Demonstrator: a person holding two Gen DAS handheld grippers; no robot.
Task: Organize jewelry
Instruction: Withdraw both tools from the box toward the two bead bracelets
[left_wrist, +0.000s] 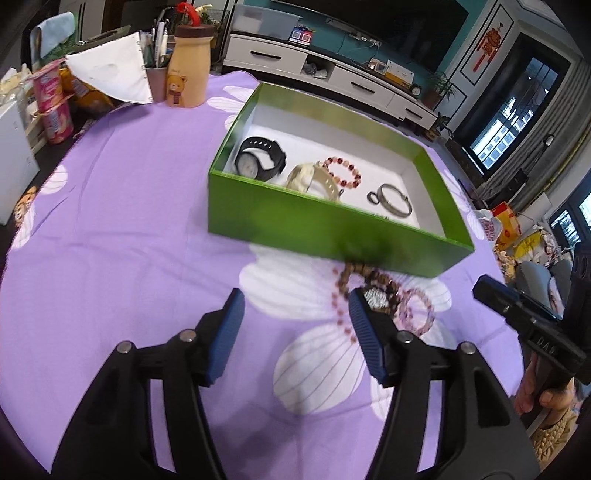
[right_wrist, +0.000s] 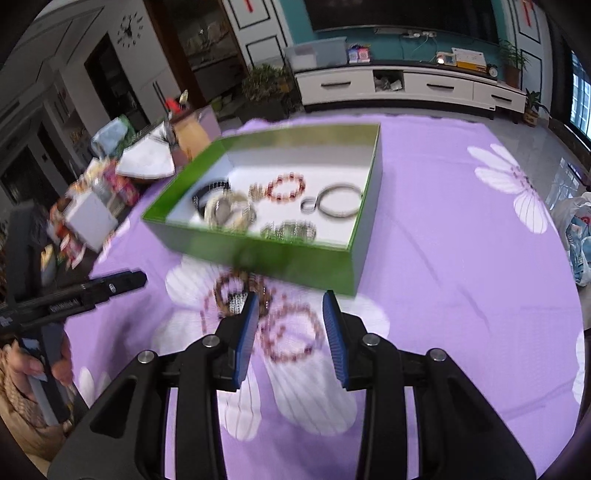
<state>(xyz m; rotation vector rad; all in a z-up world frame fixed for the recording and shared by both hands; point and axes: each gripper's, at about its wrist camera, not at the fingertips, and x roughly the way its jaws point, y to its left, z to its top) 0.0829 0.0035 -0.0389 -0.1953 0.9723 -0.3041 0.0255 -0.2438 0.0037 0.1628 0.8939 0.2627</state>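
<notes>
A green box (left_wrist: 325, 225) with a white floor stands on the purple flowered cloth (left_wrist: 129, 236). It holds a black watch (left_wrist: 260, 158), a pale gold watch (left_wrist: 314, 179), a red bead bracelet (left_wrist: 341, 171) and a silver bangle (left_wrist: 393, 197). The box also shows in the right wrist view (right_wrist: 295, 264). Loose bead bracelets (left_wrist: 373, 295) lie on the cloth in front of the box. My left gripper (left_wrist: 297, 317) is open and empty, just left of them. My right gripper (right_wrist: 291, 325) is open above a pink bead bracelet (right_wrist: 293, 330), which lies between the fingers.
A tan bear bottle (left_wrist: 188, 66), a pen cup (left_wrist: 157, 79), a white folded sheet (left_wrist: 114, 75) and pink snack cups (left_wrist: 53, 107) crowd the table's far left. A white TV cabinet (left_wrist: 332, 74) stands beyond the table.
</notes>
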